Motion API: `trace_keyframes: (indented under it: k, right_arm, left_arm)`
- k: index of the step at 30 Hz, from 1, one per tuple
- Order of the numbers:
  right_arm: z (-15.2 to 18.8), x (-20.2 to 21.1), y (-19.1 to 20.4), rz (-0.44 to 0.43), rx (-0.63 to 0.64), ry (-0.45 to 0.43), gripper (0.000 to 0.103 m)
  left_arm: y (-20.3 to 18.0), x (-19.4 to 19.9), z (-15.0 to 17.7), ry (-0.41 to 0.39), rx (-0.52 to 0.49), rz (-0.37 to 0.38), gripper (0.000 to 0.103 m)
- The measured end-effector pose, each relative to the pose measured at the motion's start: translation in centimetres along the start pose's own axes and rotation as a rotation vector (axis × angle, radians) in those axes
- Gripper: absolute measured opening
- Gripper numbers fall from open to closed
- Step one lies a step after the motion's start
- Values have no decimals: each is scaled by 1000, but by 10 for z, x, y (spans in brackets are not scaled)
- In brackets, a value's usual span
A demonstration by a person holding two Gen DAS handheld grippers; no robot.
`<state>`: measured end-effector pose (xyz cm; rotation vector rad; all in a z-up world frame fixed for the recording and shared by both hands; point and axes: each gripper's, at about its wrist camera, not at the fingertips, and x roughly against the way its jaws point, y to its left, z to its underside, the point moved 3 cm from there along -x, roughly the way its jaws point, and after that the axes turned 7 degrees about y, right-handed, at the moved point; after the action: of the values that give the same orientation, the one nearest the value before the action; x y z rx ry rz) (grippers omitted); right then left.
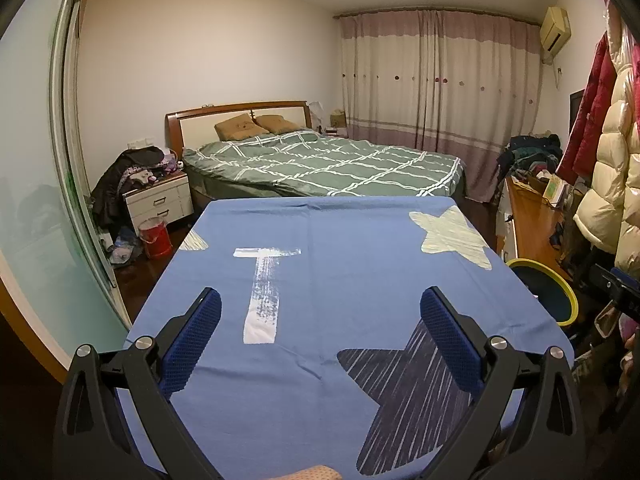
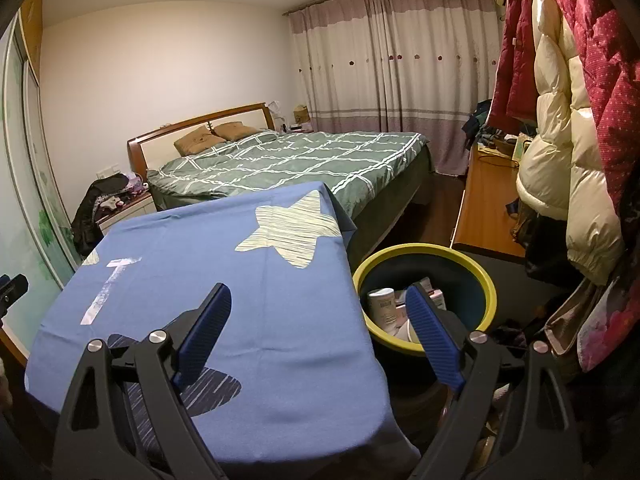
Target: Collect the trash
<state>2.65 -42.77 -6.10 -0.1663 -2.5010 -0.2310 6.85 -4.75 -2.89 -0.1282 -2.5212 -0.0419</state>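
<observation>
A dark bin with a yellow rim (image 2: 490, 280) stands on the floor just right of the table; the left wrist view shows the bin (image 1: 568, 292) at the table's right edge. Inside it lie a white cup-shaped container (image 2: 382, 304) and other packaging. The table wears a blue cloth with stars (image 1: 328, 280), and nothing lies on the cloth. My left gripper (image 1: 320, 312) hovers open over the cloth's near half. My right gripper (image 2: 318, 308) hangs open over the cloth's right edge (image 2: 280, 300), its right finger in front of the bin. Neither holds anything.
A bed with a green checked cover (image 1: 328, 164) stands beyond the table. A white nightstand (image 1: 160, 200) piled with clothes and a red bucket (image 1: 154, 236) are at the left. Hanging jackets (image 2: 560, 140) and a wooden desk (image 2: 488, 208) crowd the right.
</observation>
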Motion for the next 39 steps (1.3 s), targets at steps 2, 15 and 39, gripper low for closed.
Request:
trace_keyframes:
  k: [2,15,39]
  right_arm:
    - [0,0,0,-1,-1,0,84]
    - [0,-1,2,-2,1,3,85]
    - [1,-5,5,-15,11,15,85]
  left_arm:
    - [0,-2,1,4,1,4,98]
    - [-1,-5,3,6,-4,1,98]
    - [4,-10,4,28,17,9,98]
